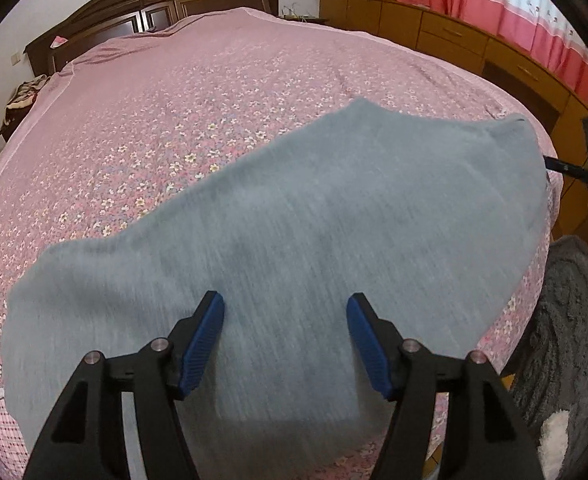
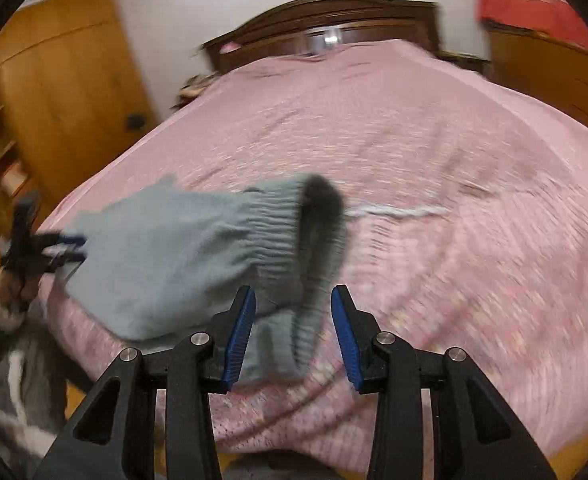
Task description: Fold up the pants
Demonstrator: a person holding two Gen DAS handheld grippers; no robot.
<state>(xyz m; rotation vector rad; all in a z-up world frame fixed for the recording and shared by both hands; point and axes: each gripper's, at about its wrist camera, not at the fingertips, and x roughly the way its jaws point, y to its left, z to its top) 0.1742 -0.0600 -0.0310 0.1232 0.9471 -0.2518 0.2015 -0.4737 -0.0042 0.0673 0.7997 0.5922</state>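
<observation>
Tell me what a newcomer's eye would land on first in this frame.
First, the grey-blue pants spread across the near end of the pink floral bedspread, filling the left wrist view. Next, the open left gripper just above the fabric, holding nothing. In the blurred right wrist view, the ribbed waistband gapes open in front of the open right gripper.

left gripper [image 1: 286, 312]: fingers spread, empty | pants [image 1: 294, 220]: flat on bedspread [image 1: 174, 100]
</observation>
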